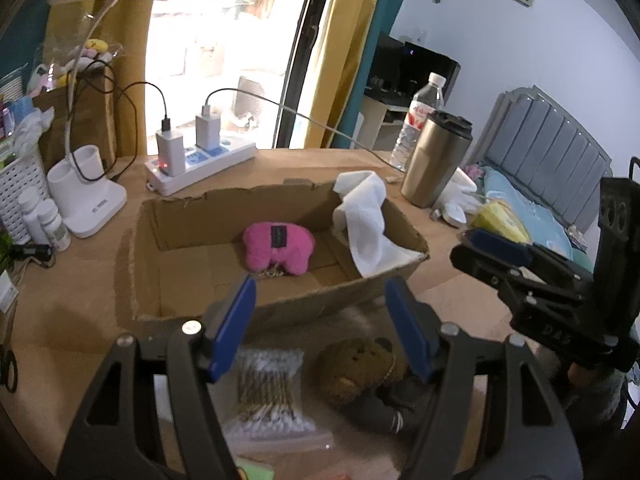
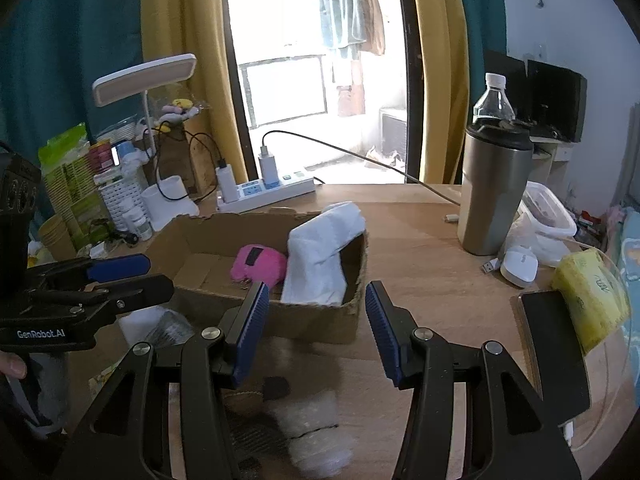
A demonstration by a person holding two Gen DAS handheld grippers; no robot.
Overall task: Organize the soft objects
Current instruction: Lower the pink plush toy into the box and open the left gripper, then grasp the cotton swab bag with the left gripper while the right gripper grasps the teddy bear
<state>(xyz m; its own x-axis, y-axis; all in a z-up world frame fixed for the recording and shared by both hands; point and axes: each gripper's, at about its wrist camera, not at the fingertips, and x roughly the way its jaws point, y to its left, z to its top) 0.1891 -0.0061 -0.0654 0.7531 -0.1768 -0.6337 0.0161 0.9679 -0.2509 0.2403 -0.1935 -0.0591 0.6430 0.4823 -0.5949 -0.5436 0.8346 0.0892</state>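
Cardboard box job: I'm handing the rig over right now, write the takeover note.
Left gripper: open, holding nothing, above the near table edge.
Right gripper: open, holding nothing, beside the left one.
Open brown cardboard box: holds the pink plush toy; the white cloth is draped over its right wall, partly inside.
Done: pink plush boxed, cloth nearly.
Left: the brown teddy bear lies on the table in front of the box, under the left gripper; box it and tuck the cloth in.

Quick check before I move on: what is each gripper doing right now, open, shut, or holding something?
Left gripper: open, nothing between its fingers.
Right gripper: open, nothing between its fingers.
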